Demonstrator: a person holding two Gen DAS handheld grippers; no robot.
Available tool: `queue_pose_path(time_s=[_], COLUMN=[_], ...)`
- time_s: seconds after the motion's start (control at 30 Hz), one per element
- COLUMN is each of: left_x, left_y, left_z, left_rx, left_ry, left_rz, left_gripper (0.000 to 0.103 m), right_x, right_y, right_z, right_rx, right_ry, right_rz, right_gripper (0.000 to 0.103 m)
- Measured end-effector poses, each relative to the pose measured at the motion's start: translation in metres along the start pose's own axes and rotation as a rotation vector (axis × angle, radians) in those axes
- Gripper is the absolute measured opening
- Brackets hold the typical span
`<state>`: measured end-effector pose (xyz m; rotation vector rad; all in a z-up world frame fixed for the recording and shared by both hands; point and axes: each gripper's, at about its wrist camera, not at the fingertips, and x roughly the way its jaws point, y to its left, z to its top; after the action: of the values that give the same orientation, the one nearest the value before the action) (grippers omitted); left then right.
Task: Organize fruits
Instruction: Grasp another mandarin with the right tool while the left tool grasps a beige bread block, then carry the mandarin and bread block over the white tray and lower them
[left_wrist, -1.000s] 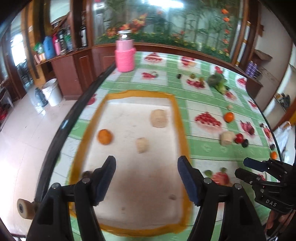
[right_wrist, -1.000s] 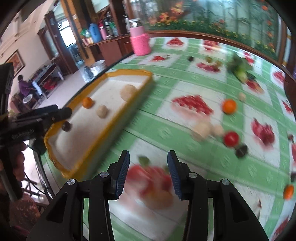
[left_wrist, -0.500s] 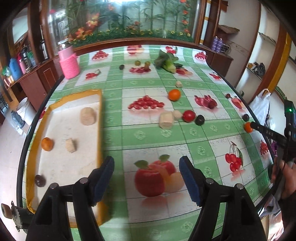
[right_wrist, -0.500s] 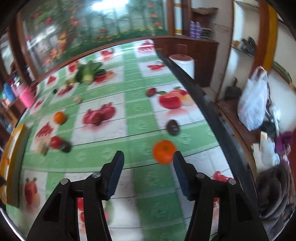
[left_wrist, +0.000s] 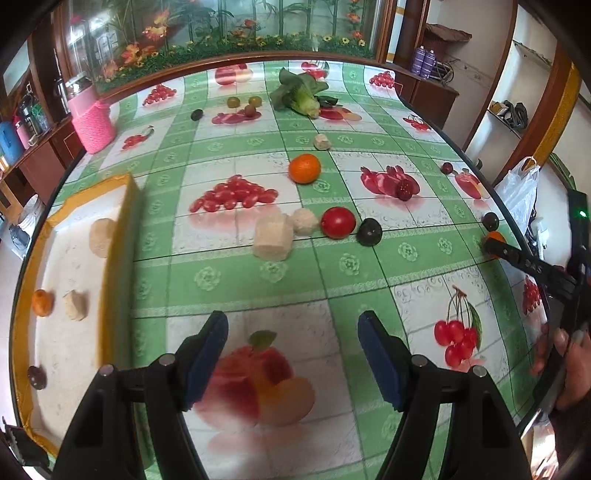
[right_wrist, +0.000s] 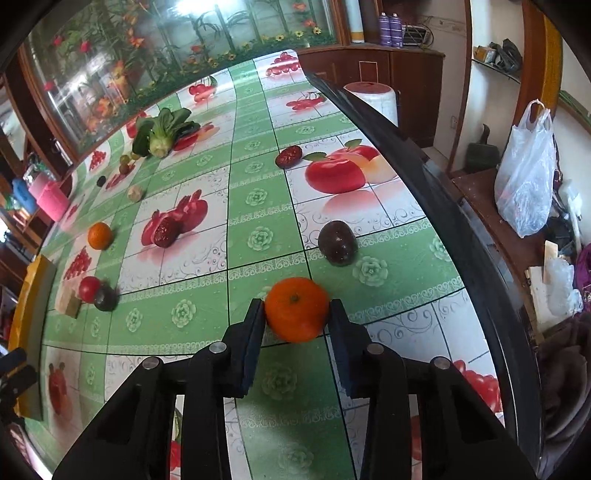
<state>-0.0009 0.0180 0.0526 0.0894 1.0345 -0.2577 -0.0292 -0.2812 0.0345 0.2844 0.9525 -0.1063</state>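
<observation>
Near the table edge, right gripper (right_wrist: 297, 314) jaws, just closing, clamp one orange (right_wrist: 296, 309); left gripper (left_wrist: 291, 354) gapes empty.

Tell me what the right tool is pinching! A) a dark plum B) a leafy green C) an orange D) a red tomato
C: in the right wrist view the right tool has its two pads against the sides of the orange, while the tomato, plum and leafy green lie apart on the table.

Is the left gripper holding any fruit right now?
No, the left gripper stands open over the tablecloth with nothing between its fingers.
</observation>
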Motion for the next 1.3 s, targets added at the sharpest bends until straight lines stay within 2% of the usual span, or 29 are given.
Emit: queue_pose_path(time_s=[0.1,0.23,0.37,0.4,0.43,0.5,0.53,0.73,0.97,1.1,1.3], left_x=[0.01,0.025,0.046,0.052,0.057,0.071,0.069,0.061,0.015,-0.01,-0.039], left_y=[0.003,0.018,0.019,0.018,0.018,0.017,0.016,0.024,0.026,0.035,0.057], left_z=[0.01,0.025,0.038,0.041,0.042,0.043,0.043,0.035,0.011,-0.006,-0.026], left_rx=[-0.028,-0.071,-0.063,-0.062,-0.063,-0.072,-0.066,-0.094,-0.076,-0.105,-0.151], left_ry=[-0.019,-0.011,0.01,0.016,0.022,0.055,0.015,0.005,-0.044,-0.067,-0.106], left_rz=[0.04,0.028,0.035,0.031,0.024,0.014,0.031,0.011,-0.044,-0.09,-0.104], left_gripper=[0.075,0.075,0.073,0.067,0.055,0.038,0.034,0.034,0.034,0.034,0.033], right_x=[-0.011,-0.021,-0.02,-0.019,-0.018,-0.016,-0.016,-0.018,-0.026,-0.029,-0.026], right_y=[0.009,0.027,0.037,0.039,0.041,0.045,0.047,0.054,0.069,0.082,0.113], right_z=[-0.006,-0.018,-0.025,-0.026,-0.027,-0.027,-0.027,-0.026,-0.026,-0.027,-0.036], right_rx=[-0.054,-0.155,-0.181,-0.184,-0.19,-0.198,-0.199,-0.212,-0.239,-0.267,-0.314], right_ry=[-0.006,-0.011,0.015,0.021,0.025,0.031,0.035,0.034,0.022,0.017,0.038], right_rz=[0.054,0.096,0.141,0.15,0.158,0.167,0.172,0.18,0.19,0.187,0.205], right_gripper=[0.034,0.034,0.034,0.034,0.034,0.034,0.034,0.034,0.034,0.034,0.034])
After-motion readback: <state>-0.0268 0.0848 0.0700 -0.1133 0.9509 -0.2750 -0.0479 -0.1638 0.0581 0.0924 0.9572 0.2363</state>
